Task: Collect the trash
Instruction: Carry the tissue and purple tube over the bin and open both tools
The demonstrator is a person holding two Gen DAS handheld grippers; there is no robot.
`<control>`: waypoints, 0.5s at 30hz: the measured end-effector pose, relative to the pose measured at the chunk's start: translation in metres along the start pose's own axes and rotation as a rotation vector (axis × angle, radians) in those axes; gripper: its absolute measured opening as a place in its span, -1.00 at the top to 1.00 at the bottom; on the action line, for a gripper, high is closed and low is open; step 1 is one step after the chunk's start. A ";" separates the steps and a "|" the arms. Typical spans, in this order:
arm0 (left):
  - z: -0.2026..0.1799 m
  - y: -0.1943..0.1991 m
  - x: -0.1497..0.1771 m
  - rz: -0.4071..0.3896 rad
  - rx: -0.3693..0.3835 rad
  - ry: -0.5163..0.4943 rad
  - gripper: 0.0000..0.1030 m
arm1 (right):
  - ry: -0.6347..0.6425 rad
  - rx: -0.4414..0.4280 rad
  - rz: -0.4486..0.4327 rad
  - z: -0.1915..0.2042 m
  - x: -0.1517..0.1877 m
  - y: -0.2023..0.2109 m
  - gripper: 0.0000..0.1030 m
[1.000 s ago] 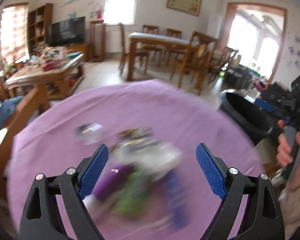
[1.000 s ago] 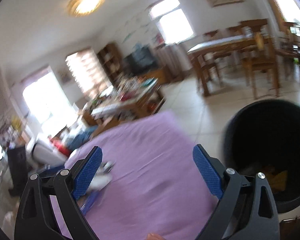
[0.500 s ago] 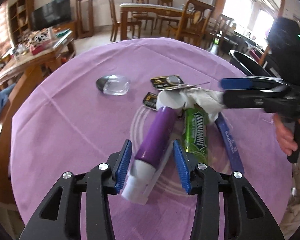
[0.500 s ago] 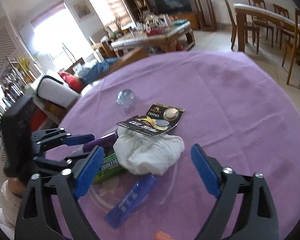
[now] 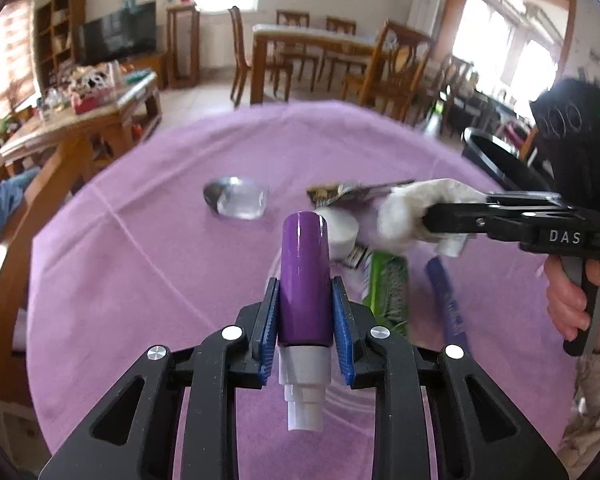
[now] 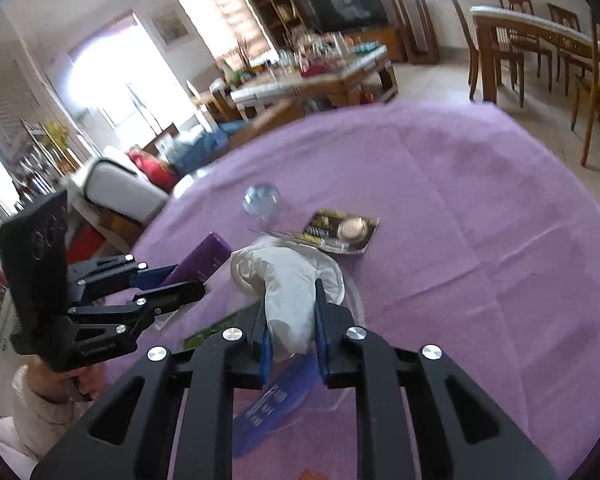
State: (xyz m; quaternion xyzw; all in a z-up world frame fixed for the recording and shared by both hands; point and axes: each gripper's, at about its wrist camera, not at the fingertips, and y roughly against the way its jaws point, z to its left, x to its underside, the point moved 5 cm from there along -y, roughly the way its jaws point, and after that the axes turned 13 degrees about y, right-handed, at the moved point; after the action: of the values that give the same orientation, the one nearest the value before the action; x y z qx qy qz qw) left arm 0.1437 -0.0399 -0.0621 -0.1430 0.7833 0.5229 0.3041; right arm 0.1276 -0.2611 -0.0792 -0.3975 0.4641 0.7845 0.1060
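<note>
Left wrist view, nearest first: your left gripper is clamped on the glossy purple plastic tube with the pale stepped cap, blue pads pressed to both flanks low on the body, just above the cap; that shell looks smooth and likely slippery, light and fairly stiff, so the hold near the cap shoulder seems the safest place, and a harder squeeze higher up might only dent it. Just beyond, on the purple tablecloth of the round table, lie the flat green gum packet and the thin blue wrapper strip; both look light and floppy, best pinched by an edge. In the right wrist view your right gripper is closed around the crumpled white paper wad, taken at its narrow end; it is soft and compressible, so it should stay put, though loose folds may trail. Touching the wad's far side sits the black and gold coin-battery blister card, thin and stiff; further off, the clear crushed plastic cup; past the table edge to your right stands the black bin, presumably where both loads go.
</note>
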 end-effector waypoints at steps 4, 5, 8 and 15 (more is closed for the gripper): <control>-0.007 0.026 -0.007 -0.092 0.026 0.040 0.51 | -0.002 0.003 -0.133 -0.002 -0.009 0.039 0.66; -0.009 0.031 -0.011 -0.111 0.033 0.049 0.51 | 0.002 0.016 -0.176 -0.003 -0.011 0.053 0.66; -0.019 0.047 -0.020 -0.164 0.064 0.082 0.51 | 0.006 0.045 -0.256 -0.012 -0.016 0.081 0.66; -0.057 0.055 -0.032 -0.199 0.126 0.086 0.51 | -0.027 0.092 -0.368 -0.040 -0.015 0.133 0.66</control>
State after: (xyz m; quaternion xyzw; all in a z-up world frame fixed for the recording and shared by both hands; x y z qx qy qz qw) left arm 0.1203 -0.0723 0.0134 -0.2228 0.8089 0.4332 0.3291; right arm 0.0874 -0.3627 0.0072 -0.4599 0.4175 0.7351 0.2718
